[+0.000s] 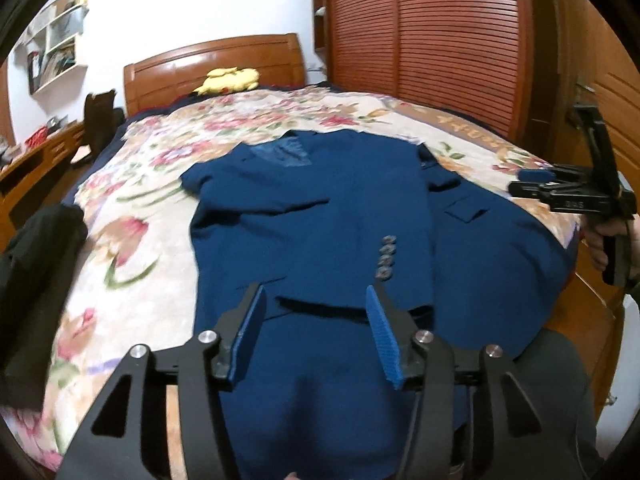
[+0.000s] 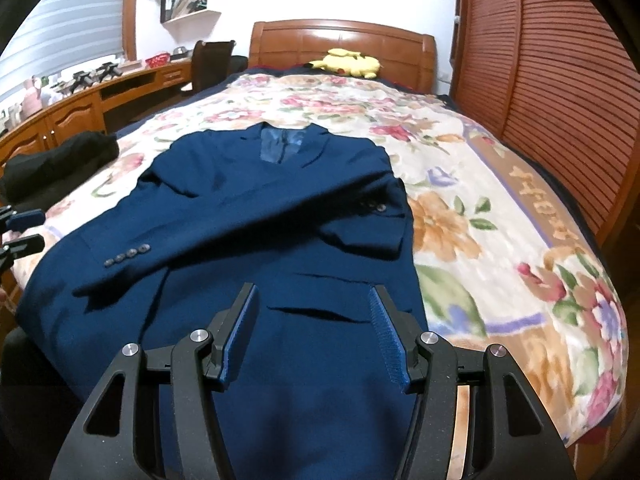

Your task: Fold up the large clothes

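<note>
A dark blue suit jacket (image 1: 320,216) lies front up on the floral bed, collar toward the headboard, both sleeves folded across its chest; it also shows in the right wrist view (image 2: 280,208). My left gripper (image 1: 316,292) is open and empty, held above the jacket's lower hem. My right gripper (image 2: 312,292) is open and empty above the hem near a pocket flap (image 2: 320,310). The right gripper also shows at the right edge of the left wrist view (image 1: 536,184), and the left gripper at the left edge of the right wrist view (image 2: 24,228).
The floral blanket (image 2: 500,208) covers the bed. A black garment (image 1: 32,280) lies at the bed's left edge. A yellow plush toy (image 2: 348,62) sits by the wooden headboard (image 2: 340,40). A slatted wardrobe (image 1: 432,40) stands right, a desk (image 2: 80,104) left.
</note>
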The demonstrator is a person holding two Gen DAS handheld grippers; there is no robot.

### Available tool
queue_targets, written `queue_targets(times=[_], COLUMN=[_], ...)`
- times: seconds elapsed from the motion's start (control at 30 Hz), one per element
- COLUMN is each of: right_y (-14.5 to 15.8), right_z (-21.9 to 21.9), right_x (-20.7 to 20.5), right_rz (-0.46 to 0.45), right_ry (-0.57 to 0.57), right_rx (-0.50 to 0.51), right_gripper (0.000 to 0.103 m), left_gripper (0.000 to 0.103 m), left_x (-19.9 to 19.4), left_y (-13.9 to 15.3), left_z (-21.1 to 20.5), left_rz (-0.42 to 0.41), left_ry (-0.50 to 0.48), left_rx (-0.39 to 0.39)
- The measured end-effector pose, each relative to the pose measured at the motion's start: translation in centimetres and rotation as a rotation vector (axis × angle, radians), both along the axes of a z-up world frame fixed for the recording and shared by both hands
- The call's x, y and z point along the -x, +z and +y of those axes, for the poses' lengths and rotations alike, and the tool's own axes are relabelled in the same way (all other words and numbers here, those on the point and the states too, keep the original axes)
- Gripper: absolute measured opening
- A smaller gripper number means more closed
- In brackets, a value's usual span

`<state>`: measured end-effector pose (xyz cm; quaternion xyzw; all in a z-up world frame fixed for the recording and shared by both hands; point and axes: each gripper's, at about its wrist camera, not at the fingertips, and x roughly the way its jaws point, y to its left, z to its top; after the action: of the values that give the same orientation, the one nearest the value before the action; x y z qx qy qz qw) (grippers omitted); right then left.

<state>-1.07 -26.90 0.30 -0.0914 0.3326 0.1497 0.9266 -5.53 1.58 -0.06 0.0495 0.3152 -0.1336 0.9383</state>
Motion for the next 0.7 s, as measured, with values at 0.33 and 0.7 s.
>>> queue_targets(times=[0.33, 0.7], right_y=[-2.3, -4.6], right_z=[-3.0, -6.3], right_x=[-0.2, -0.4], right_rz=[0.053, 0.106], right_ry=[-0.058, -0.118], right_rx=[0.026, 0.041], right_gripper=[0.058, 0.059], left_gripper=[0.053, 0.053], left_x=[-0.6, 0.0], left_y=[-2.8, -5.1], left_z=[2.6, 4.2], left_rz=[0.063, 0.119], left_ry=[0.085, 0.124], left_rx=[-0.010, -0.013])
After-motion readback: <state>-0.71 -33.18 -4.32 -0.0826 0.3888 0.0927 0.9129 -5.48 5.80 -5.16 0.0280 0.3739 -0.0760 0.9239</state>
